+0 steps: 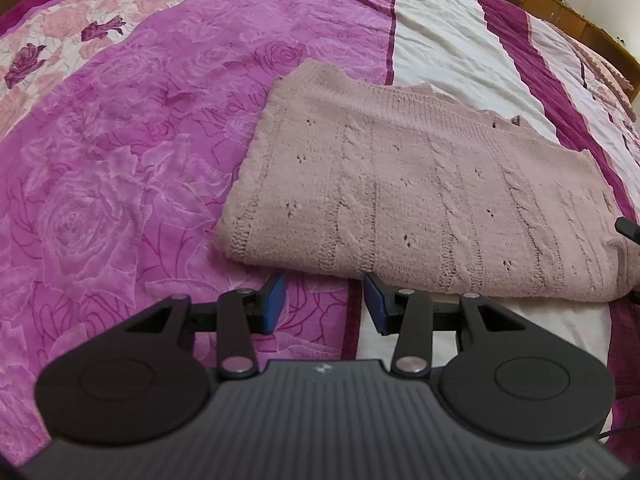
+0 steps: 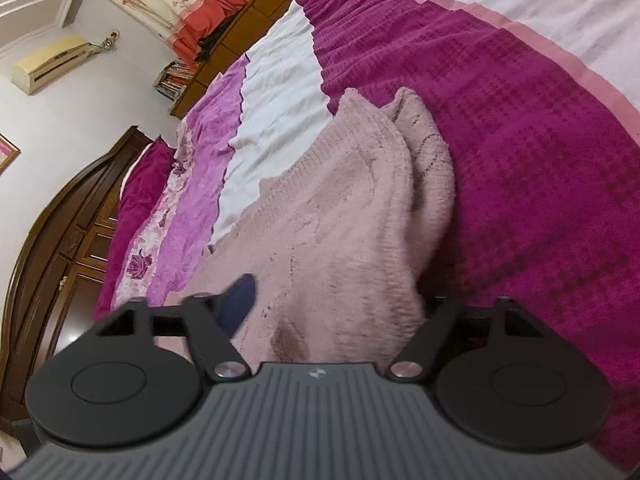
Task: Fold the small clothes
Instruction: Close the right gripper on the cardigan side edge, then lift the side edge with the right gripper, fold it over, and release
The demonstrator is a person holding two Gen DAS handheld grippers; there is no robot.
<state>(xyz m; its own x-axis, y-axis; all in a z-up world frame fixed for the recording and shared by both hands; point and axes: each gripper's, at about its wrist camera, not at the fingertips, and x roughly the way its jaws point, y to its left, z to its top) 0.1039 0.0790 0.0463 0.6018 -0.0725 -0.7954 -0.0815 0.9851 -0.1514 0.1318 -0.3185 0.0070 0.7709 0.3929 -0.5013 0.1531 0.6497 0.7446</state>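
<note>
A dusty-pink knitted sweater (image 1: 420, 196) lies folded in a flat rectangle on the bed. My left gripper (image 1: 324, 300) is open and empty, its blue pads just short of the sweater's near edge. My right gripper (image 2: 332, 304) has the sweater's end (image 2: 340, 216) bunched between its fingers; one blue pad (image 2: 240, 300) shows on the left and the other is hidden under the knit. The sweater's far corner folds up in two layers in the right wrist view. A tip of the right gripper (image 1: 628, 229) shows at the sweater's right edge in the left wrist view.
The bed is covered by a magenta rose-print spread (image 1: 120, 184) with white (image 1: 440, 48) and dark crimson stripes (image 2: 520, 152). A wooden headboard (image 2: 52, 248) and a wooden cabinet (image 2: 224, 52) stand beyond the bed. Wooden furniture (image 1: 552, 4) runs along the far side.
</note>
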